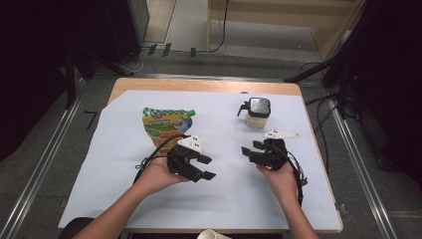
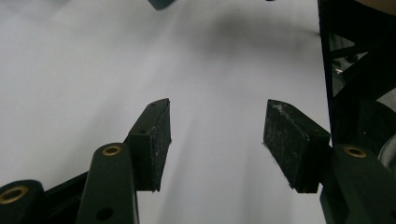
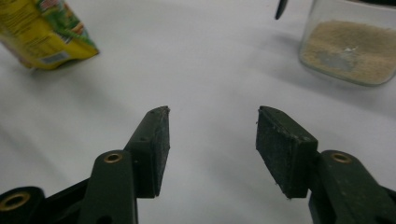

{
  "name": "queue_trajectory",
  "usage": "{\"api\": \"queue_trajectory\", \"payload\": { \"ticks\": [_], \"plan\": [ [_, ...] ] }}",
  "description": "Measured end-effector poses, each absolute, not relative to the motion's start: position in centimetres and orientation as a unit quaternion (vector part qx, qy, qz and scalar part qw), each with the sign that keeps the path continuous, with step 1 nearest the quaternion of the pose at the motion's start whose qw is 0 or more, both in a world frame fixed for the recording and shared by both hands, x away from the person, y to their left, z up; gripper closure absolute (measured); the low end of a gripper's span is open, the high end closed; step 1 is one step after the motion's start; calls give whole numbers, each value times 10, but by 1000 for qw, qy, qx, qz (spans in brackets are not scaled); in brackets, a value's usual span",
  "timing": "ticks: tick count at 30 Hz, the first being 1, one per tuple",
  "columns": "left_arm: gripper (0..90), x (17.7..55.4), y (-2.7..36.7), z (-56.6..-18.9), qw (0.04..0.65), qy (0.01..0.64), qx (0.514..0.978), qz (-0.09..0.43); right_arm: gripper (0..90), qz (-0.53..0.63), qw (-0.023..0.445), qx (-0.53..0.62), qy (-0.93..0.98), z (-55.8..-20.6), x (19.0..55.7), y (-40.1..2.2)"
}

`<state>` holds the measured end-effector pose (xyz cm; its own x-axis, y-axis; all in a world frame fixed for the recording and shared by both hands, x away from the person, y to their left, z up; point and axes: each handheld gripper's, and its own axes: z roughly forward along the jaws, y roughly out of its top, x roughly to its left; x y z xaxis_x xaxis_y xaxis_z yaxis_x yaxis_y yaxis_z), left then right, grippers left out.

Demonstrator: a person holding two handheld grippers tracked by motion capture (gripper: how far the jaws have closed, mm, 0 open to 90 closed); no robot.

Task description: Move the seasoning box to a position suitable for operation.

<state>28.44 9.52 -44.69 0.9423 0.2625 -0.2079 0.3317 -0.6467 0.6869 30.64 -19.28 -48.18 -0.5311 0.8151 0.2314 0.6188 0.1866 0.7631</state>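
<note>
right gripper (image 3: 211,140) jaws parted, empty, just short of the glass jar (image 1: 258,113) of brown granules. jar judged rigid, smooth, breakable; grip the flat walls. spouted pouch (image 1: 166,124) left of jar. left gripper (image 2: 217,140) likewise parted, empty.

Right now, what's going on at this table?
A person sits at a table covered with white paper, holding a two-jaw gripper in each hand. The left gripper and right gripper both hover low over the paper with jaws open and nothing between them. A yellow-green pouch lies beyond the left one, and a clear jar of pale granules with a dark lid stands beyond the right one. Neither is touched.
</note>
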Motion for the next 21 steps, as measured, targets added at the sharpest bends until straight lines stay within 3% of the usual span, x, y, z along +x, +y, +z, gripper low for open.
{"api": "queue_trajectory", "payload": {
  "ticks": [16,21],
  "plan": [
    [417,280,96,-445,397,151,904,-45,339,390,187,545,718,-488,355,-203],
    [418,279,95,-447,388,152,908,-38,206,384,208,576,691,-492,372,-202]
  ]
}}
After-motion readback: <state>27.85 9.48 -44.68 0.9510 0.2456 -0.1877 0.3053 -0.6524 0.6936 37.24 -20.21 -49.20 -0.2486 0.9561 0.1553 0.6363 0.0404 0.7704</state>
